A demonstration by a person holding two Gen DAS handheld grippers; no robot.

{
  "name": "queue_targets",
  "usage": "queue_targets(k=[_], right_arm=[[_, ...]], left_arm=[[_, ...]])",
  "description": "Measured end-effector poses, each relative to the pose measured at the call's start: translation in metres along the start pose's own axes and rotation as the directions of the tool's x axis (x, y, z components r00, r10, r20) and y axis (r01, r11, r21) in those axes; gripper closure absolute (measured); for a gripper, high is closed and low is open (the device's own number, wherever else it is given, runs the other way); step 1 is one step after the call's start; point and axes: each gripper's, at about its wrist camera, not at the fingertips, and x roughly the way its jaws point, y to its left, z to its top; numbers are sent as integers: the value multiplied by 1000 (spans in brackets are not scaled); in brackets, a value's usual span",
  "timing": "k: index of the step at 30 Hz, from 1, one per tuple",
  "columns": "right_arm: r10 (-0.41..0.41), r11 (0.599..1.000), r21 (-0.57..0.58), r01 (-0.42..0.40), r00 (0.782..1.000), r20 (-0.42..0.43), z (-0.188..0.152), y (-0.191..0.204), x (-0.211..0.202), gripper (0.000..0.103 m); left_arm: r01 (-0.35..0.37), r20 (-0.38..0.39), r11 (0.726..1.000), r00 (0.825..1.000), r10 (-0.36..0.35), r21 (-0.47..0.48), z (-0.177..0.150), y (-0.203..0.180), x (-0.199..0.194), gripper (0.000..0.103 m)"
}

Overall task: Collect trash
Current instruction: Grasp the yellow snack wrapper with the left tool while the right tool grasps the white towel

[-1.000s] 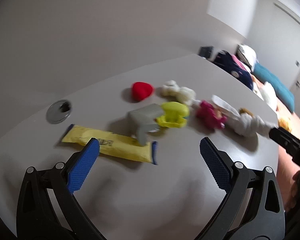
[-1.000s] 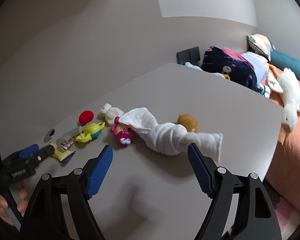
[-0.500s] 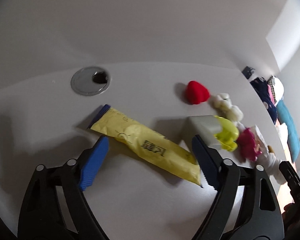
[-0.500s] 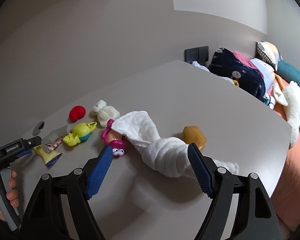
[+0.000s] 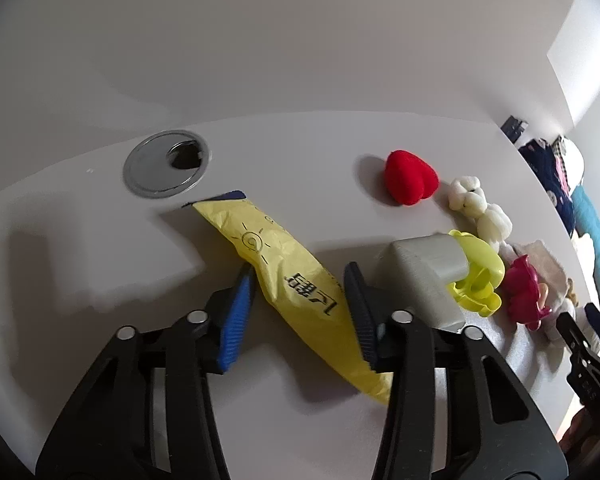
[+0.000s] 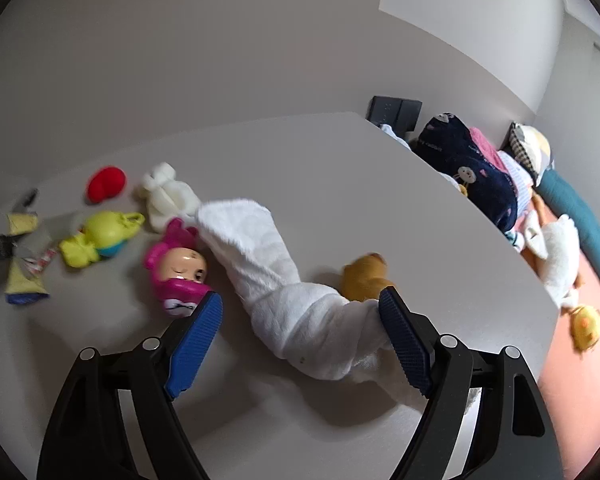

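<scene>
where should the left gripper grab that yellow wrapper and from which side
Grip the yellow wrapper across its narrow width at mid-length, coming down from above. It lies flat and long on the table, so its two long edges are the only sides the fingers can pinch. The left gripper already straddles that spot, clear of the grey packet to the right.

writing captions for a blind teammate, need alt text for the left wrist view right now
The left gripper straddles a yellow wrapper lying on a grey table, jaws close around its middle. Beside it sit a grey wrapper, a red heart plush and small toys.
</scene>
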Motion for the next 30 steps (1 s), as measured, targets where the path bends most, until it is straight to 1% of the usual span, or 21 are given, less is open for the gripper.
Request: queue_targets(k=[2,4,5,7,8,10,11,13,15,18,21,22,30], right_arm=[[-25,999,-31,25,1000,-17,0,1,7,23],[-67,996,-61,65,997,-33,-1,3,13,34],[-81,994,-70,78,996,-38,-2,3,15,35],[-84,994,-69,81,996,-39,-3,2,15,46],[-85,994,-66,82,996,-39,-3,2,14,48],[-66,997,-45,65,997,-37,-2,0,10,59],[-54,998,-32,52,998,-36,-1,-2,8,62],[-9,1000,19,10,1000,-29,1,-8,3,66],[36,996,84,-35,999,-12,0,-16,-2,67],[56,990,131,-56,998,4,-4,-22,-9,69],[74,985,158,-75,997,12,-7,-25,-18,69],[79,984,162,-80,997,13,-8,-25,-22,69],[75,980,182,-86,995,64,-16,-27,-62,69]], left_arm=[[-5,5,1000,1000,5,20,0,-4,2,64],[-8,11,999,1000,8,32,1,-5,3,67],[-8,14,999,1000,8,40,1,-6,3,68],[-3,20,999,1000,2,48,1,-6,3,69],[3,21,999,1000,-4,48,0,-5,3,74],[32,23,998,999,-33,45,1,-4,4,78],[49,21,998,999,-50,45,1,-4,3,80],[60,20,997,998,-61,48,2,-5,1,83],[63,24,997,998,-64,55,1,-6,-1,86],[61,45,995,997,-64,75,0,-10,-8,87],[64,65,995,995,-69,82,2,-14,-14,87],[65,71,994,995,-71,85,3,-20,-13,87],[94,125,985,986,-113,148,-13,-25,-58,87]])
